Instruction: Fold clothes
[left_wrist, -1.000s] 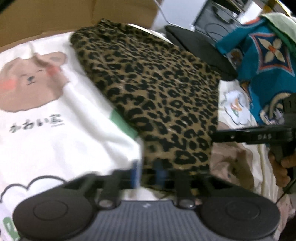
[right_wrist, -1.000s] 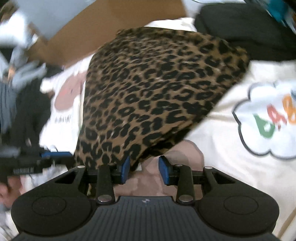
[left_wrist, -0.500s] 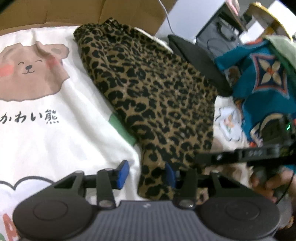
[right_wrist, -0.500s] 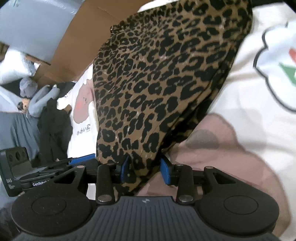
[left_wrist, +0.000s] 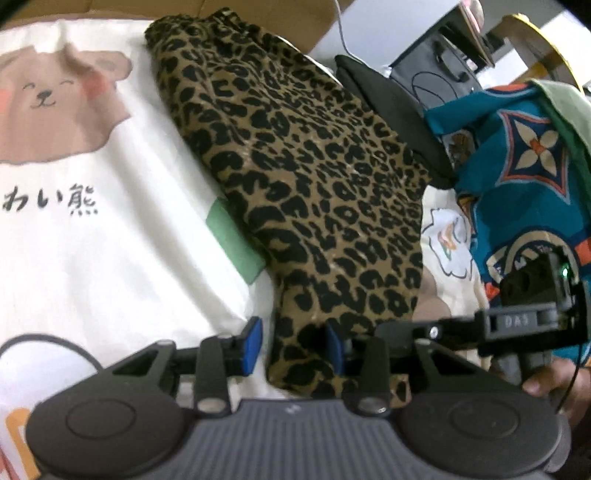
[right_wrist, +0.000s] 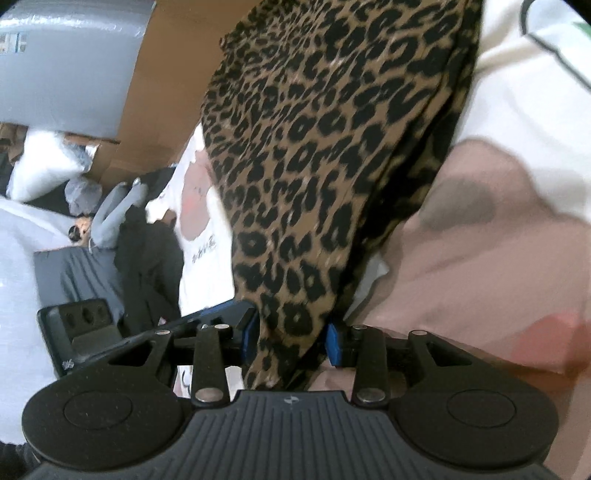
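We see a leopard-print garment (left_wrist: 306, 177) lying folded into a long strip on a cream bedsheet (left_wrist: 110, 229) printed with a brown cartoon bear (left_wrist: 55, 99), Japanese lettering and cloud outlines. The strip runs from the far edge of the sheet down toward both cameras, and its near end sits between the fingers of both tools.

In the left wrist view, our left gripper (left_wrist: 293, 345) has its blue-padded fingers (left_wrist: 251, 341) spread apart, with the near corner of the garment lying in the gap; the left pad stands clear of the cloth, so the fabric is not pinched. Just to the right, the other tool reaches in from the side, held by a person's hand (left_wrist: 546, 384) at the picture's edge.

In the right wrist view, our right gripper (right_wrist: 291, 338) also has its jaws apart, the garment's end filling the space between them; the cloth meets both pads, but we cannot tell whether it is squeezed.

Beyond the garment in the left view lie a black cloth (left_wrist: 395, 110) and a teal patterned fabric (left_wrist: 517, 147). In the right view, brown cardboard (right_wrist: 173, 85) stands behind the sheet, and grey and dark clothes (right_wrist: 110, 251) are heaped at the left.
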